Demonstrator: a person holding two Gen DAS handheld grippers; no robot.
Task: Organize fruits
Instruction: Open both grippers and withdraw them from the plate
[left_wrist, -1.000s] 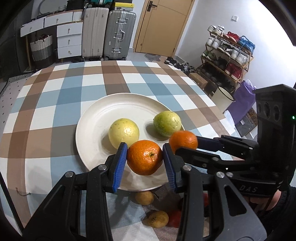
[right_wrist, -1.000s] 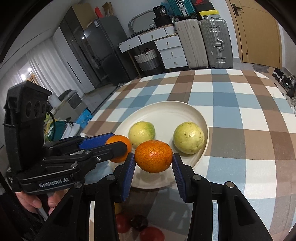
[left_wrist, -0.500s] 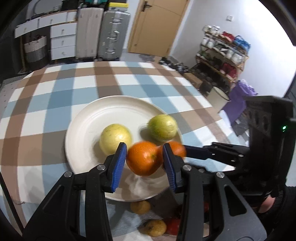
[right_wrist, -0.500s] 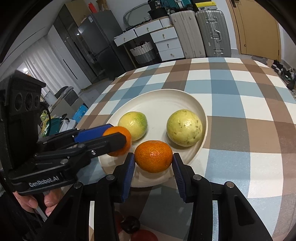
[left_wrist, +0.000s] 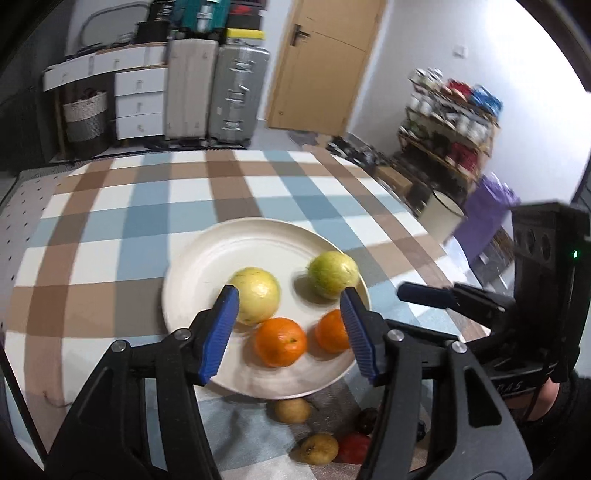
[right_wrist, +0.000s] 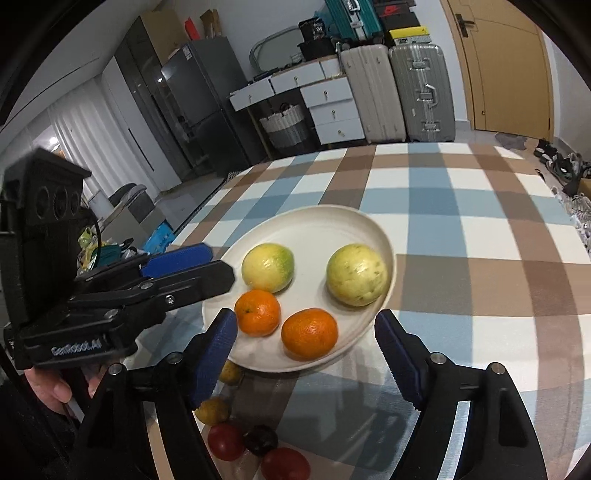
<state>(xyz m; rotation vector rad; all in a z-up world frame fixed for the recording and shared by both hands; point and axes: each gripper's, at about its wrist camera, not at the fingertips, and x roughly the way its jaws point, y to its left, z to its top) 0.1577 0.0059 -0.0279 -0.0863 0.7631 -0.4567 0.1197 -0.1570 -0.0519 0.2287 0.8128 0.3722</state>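
Both oranges released onto the plate.
Left gripper (left_wrist: 288, 328) and right gripper (right_wrist: 304, 354) jaws are opening, letting go; two round orange mandarins (right_wrist: 309, 334) now rest on the cream round plate's (right_wrist: 314, 221) near edge.

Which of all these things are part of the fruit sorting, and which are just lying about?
Part of the job:
- plate
- two oranges
- two yellow-green fruits
- loose fruits by the plate
- both hand-held grippers, jaws opening, gripping nothing

Just lying about:
- suitcases
- drawers
- shoe rack
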